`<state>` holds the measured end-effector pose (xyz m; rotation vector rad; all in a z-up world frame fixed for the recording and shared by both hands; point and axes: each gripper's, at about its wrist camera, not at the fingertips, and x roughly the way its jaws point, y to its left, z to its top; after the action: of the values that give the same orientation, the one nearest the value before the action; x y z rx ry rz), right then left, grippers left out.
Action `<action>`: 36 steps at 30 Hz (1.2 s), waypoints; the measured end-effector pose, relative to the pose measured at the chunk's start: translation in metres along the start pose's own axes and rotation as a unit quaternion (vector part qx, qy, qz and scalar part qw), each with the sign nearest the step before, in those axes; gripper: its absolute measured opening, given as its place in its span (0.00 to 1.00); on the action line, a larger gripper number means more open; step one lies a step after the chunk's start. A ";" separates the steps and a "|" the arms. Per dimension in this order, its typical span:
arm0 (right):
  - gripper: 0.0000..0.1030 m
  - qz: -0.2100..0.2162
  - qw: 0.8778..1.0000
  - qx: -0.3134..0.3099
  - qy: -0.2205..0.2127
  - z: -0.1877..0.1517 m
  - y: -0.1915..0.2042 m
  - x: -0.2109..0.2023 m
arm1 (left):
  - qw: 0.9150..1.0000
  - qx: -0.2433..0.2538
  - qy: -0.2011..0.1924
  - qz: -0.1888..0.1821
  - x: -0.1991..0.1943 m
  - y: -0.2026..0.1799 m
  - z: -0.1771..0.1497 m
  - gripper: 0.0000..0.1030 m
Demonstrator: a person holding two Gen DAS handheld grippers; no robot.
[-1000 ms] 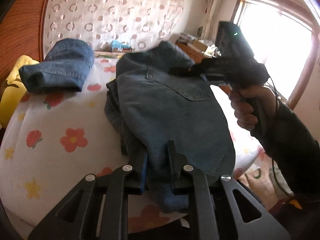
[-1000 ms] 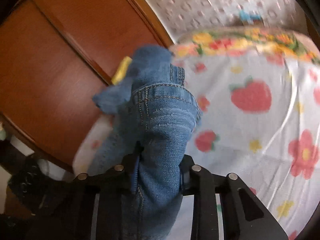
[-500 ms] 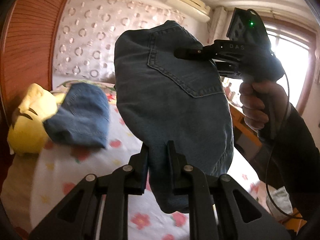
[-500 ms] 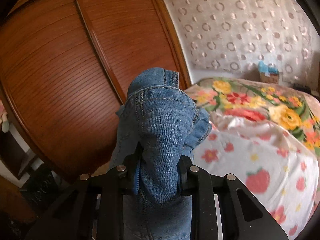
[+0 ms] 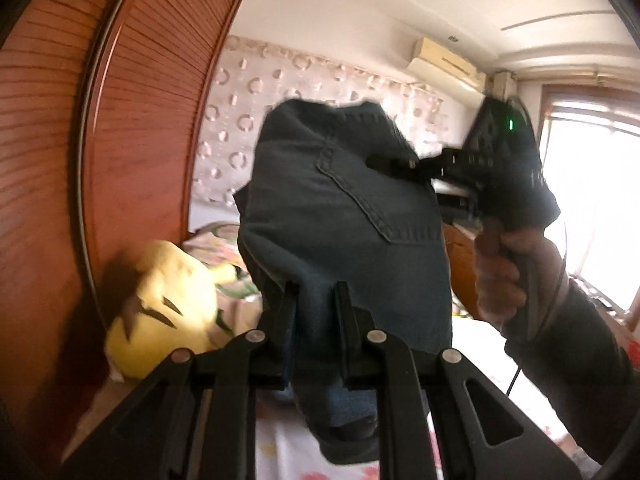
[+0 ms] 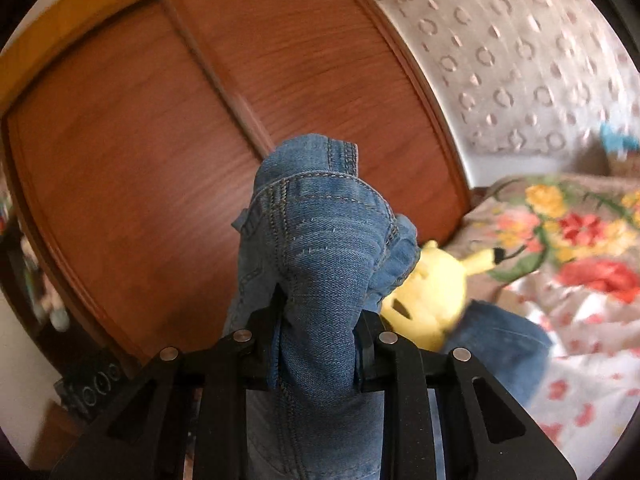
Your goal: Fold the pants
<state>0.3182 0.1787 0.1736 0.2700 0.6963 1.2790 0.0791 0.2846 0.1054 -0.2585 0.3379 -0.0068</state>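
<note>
Two grippers, one in each of my hands, are clamped on the same bundle of folded jeans (image 5: 344,232), and the bundle hangs in the air in front of the brown wooden wardrobe (image 5: 132,128), clear of the flowered bedsheet (image 5: 492,360) below it.

My left gripper (image 5: 316,312) is nearly closed, its two black fingers (image 5: 280,320) pinching the lower edge of the denim, with a fold of cloth drooping down between and under them. In this view the back pocket (image 5: 376,196) faces me, and its stitched seam runs slantwise across the cloth.

My right gripper (image 5: 384,162) reaches in from the window side and bites the upper edge of the jeans beside that pocket; my right hand (image 5: 504,276) grips its handle, a dark sleeve (image 5: 576,364) behind it. From its own camera, the right gripper (image 6: 320,320) is narrowed on a thick roll of lighter blue denim (image 6: 320,248), the pads pressed into it on both sides, with the double-stitched seam arching over the top.

Next to the wardrobe, at its foot, a yellow plush toy (image 5: 168,304) lies on the bed. Just beside the toy, on the side away from the wardrobe, lies another folded pair of jeans (image 6: 504,340) on the sheet. Farther from the wardrobe, a bright floral quilt (image 6: 568,232) covers the bed under a wall patterned with rings (image 6: 520,60).
</note>
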 end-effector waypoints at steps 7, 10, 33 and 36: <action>0.24 -0.073 0.988 0.119 0.070 -0.066 -0.167 0.082 | 0.992 -0.012 0.118 0.029 0.126 0.041 -0.040 0.11; 0.29 -0.119 0.983 0.123 0.069 -0.078 -0.203 0.070 | 0.987 -0.019 0.159 0.033 0.160 0.047 -0.069 0.07; 0.13 -0.283 0.950 -0.060 0.115 -0.081 -0.194 0.062 | 0.982 0.011 0.178 0.065 0.156 0.028 -0.084 0.07; 0.14 -0.279 0.955 -0.044 0.093 -0.083 -0.182 0.036 | 0.983 0.018 0.165 0.077 0.142 0.019 -0.076 0.07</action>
<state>0.4141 0.1443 -0.0022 -0.1224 0.8021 0.7932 0.1873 0.2771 -0.0154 -0.1947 0.6859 0.0978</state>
